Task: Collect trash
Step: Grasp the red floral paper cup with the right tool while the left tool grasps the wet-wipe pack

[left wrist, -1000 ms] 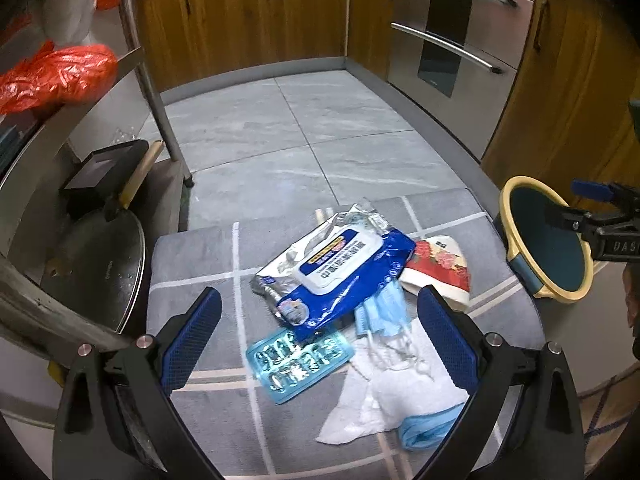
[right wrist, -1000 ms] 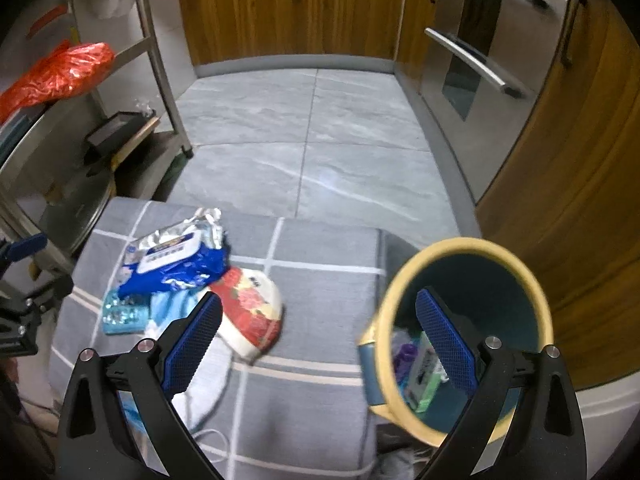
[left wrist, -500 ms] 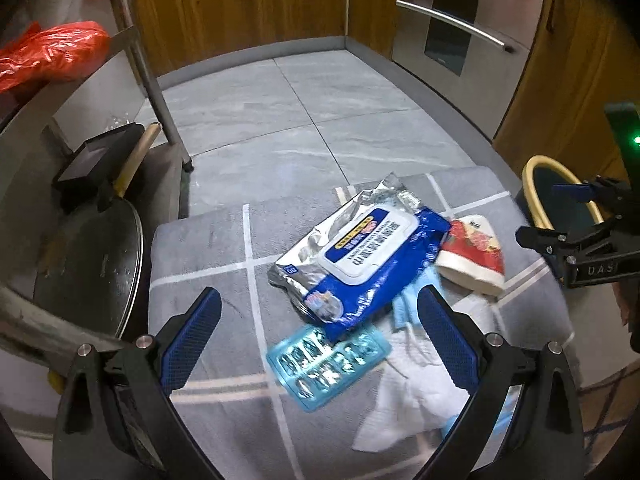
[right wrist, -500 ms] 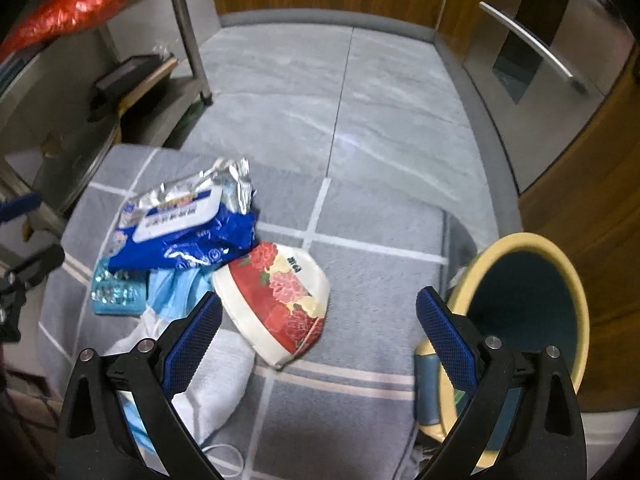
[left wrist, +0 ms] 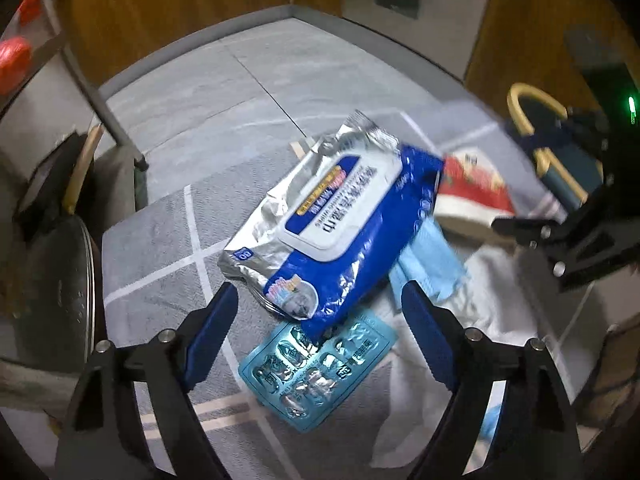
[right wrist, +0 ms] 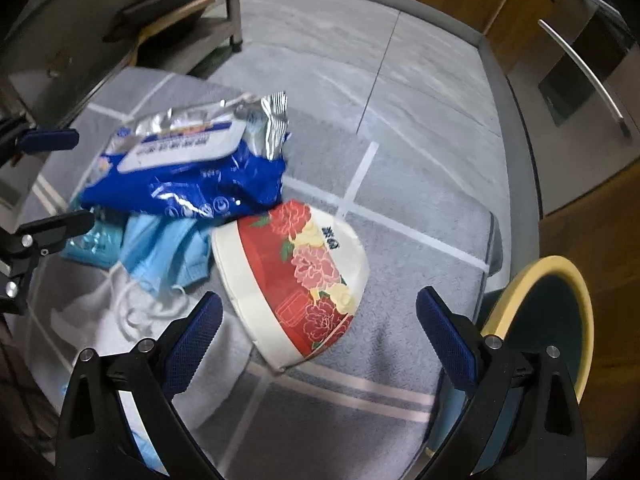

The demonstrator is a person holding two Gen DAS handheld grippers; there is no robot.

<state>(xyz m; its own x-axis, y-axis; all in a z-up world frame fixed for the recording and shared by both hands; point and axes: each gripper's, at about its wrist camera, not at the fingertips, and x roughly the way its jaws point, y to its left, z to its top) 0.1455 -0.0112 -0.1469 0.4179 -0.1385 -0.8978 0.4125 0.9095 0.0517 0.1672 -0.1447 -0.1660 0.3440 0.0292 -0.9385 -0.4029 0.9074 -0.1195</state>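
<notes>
Lying flat, wipes pack point(left wrist: 336, 232) running diagonally between left gripper's point(left wrist: 320, 332) narrowing, unclamped jaws.

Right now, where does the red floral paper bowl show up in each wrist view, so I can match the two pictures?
Left wrist view: the paper bowl lies upper right, beyond the wet wipes pack.
Right wrist view: the same bowl lies on its side at centre, just ahead of the open right gripper.
Shared landmark: the yellow-rimmed bin, at the right edge in both.
</notes>
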